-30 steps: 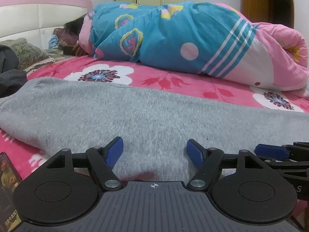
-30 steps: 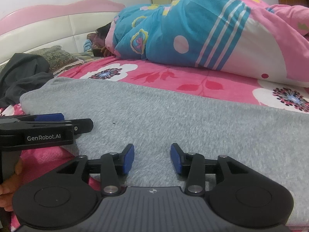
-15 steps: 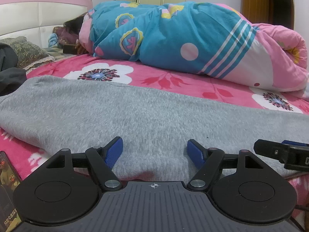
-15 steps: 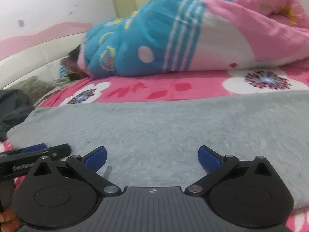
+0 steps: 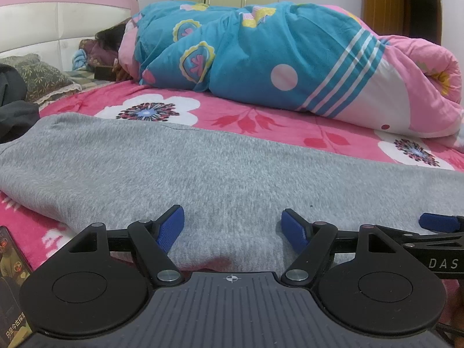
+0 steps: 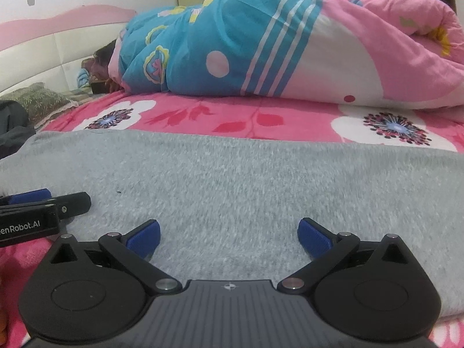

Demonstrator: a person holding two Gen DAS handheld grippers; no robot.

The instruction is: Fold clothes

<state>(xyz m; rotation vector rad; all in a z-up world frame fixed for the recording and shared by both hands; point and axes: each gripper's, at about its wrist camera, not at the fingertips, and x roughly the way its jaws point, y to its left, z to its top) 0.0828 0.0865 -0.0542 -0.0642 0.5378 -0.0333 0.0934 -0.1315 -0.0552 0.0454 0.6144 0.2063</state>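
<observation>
Left wrist view: we hold the left gripper (image 5: pixel 233 226) and right gripper (image 6: pixel 229 236) wide apart, right jaws just opened, gripping nothing, over the grey garment (image 5: pixel 203 171) spread along the bed's (image 5: pixel 261 124) near edge.

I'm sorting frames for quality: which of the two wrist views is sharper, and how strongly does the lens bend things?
Left wrist view: crisp, the knit of the grey garment reads clearly. Right wrist view: softer, the garment's nap is smeared near the right tongs. Both: strong fisheye, with dark vignette corners and the headboard curving at the frame edge; lighting is flat with no glare.
</observation>
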